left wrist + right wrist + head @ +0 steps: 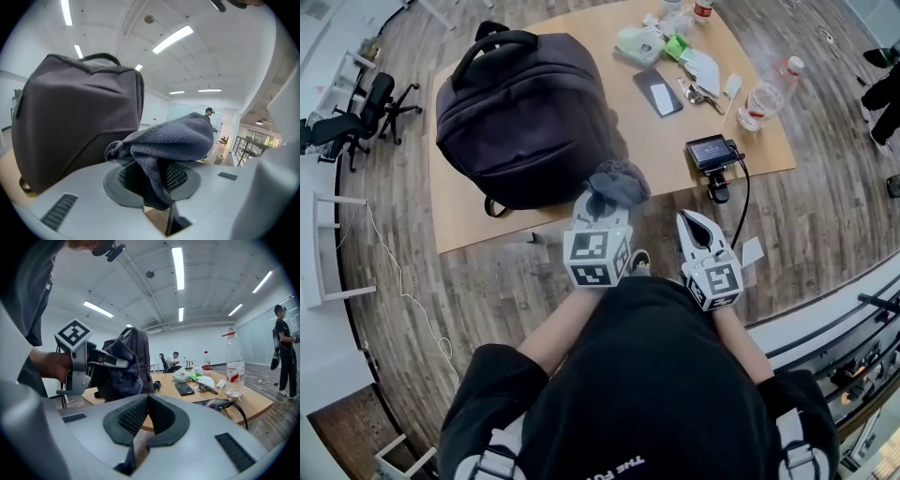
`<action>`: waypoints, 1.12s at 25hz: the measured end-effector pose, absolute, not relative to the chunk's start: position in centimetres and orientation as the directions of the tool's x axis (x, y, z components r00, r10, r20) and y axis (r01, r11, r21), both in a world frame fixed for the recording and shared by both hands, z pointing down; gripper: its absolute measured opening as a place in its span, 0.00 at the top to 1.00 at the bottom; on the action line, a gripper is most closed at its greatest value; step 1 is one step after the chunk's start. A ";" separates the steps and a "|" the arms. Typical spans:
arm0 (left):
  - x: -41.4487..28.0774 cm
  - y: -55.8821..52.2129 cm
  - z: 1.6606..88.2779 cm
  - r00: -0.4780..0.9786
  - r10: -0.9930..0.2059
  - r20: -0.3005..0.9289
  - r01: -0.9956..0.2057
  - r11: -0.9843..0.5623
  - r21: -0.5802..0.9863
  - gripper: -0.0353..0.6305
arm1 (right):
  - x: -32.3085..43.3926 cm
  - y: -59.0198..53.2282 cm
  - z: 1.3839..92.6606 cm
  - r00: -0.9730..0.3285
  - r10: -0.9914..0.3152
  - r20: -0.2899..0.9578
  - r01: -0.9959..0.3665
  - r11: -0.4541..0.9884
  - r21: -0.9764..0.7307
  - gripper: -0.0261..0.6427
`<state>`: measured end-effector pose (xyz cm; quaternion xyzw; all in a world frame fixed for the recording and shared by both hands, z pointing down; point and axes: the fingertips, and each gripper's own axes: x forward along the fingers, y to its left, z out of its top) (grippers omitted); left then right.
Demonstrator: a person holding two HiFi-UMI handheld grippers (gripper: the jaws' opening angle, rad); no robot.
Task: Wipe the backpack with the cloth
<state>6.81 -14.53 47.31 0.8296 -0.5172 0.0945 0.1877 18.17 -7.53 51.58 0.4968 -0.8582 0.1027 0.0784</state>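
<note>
A dark grey backpack [520, 117] stands upright on the left part of the tan table [487, 230]. My left gripper [602, 202] is shut on a grey-blue cloth [619, 181], held just off the backpack's near right corner. In the left gripper view the cloth [173, 140] bunches over the jaws, with the backpack [75, 117] close at the left. My right gripper [698, 230] hangs below the table's near edge, shut on nothing. The right gripper view shows its pads [157, 416] pressed together, and the cloth [119, 364] in front of the backpack [136, 348].
A plastic bottle [764, 94], a phone [658, 92], white and green packets [670, 47] and a small screen device [711, 150] with a cable lie on the table's right half. Office chairs [366, 112] stand far left. A person [282, 348] stands at right.
</note>
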 end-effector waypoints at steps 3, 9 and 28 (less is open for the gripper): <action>6.4 -15.1 44.3 0.452 -0.832 0.322 -0.891 -0.403 0.209 0.80 | 17.9 -7.9 51.2 -0.500 -0.838 0.220 -0.866 0.489 -0.105 0.95; 3.6 -16.6 39.6 0.411 -0.876 0.252 -0.907 -0.365 0.210 0.80 | 16.6 -8.8 50.9 -0.529 -0.822 0.209 -0.848 0.518 -0.109 0.95; -20.5 -14.6 40.4 -0.026 -0.947 0.320 -0.993 0.062 0.103 0.80 | 8.3 -9.9 51.6 -0.704 -0.674 0.224 -0.706 0.700 -0.109 0.95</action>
